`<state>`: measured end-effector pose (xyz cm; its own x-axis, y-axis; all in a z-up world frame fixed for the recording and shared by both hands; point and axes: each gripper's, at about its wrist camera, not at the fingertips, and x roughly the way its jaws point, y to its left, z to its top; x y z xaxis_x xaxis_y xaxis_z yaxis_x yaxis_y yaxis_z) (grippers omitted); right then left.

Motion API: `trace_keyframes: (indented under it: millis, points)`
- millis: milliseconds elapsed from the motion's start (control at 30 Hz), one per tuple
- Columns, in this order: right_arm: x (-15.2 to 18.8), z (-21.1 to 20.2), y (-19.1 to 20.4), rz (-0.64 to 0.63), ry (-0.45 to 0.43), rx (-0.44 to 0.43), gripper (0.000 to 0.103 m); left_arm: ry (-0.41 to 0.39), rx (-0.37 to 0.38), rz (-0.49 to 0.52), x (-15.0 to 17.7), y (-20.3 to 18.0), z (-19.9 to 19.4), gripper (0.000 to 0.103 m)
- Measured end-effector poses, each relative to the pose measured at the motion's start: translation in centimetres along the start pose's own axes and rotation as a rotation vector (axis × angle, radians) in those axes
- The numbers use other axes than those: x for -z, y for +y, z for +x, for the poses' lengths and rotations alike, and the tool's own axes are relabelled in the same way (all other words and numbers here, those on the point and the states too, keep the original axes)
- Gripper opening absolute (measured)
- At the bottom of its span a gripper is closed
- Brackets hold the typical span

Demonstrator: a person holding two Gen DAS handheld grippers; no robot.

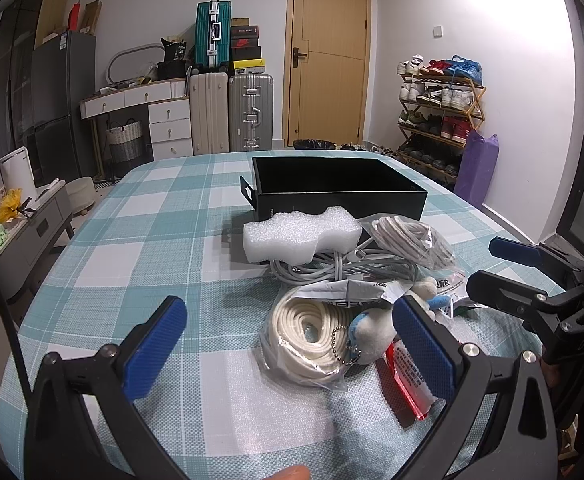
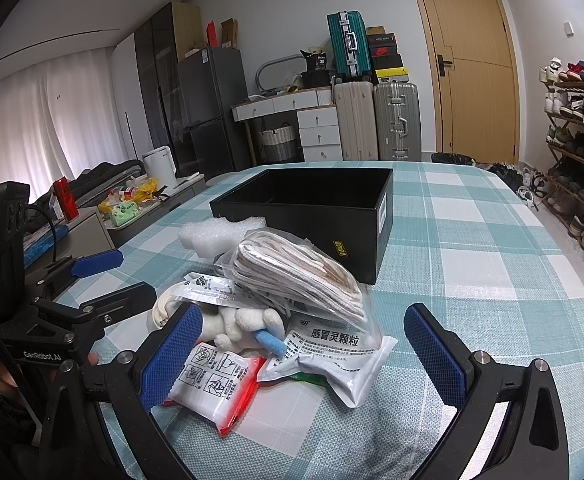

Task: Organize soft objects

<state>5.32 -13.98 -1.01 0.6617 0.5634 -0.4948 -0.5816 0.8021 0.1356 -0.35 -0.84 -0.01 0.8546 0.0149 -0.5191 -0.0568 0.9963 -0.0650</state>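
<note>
1 heap of soft objects lies on the worktop, touching the near wall of the empty black box: foam block, 2 bagged rope coils, grey cable, plush toy, sachets. Nothing appears sorted yet; the step in hand looks like the first pick. Left claw is spread wide, holding nothing, straddling the white coil. Right claw is likewise released over the sachets. Next move calls for closing on 1 item.
</note>
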Motion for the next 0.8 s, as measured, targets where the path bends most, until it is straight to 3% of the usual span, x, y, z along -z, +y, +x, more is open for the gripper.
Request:
trace_keyframes:
  millis: [800]
  points:
    - [-2.6,-0.8,-0.8,-0.008,0.014,-0.018,0.103,0.055,-0.004,-0.036,-2.3,1.5,1.2,0.103]
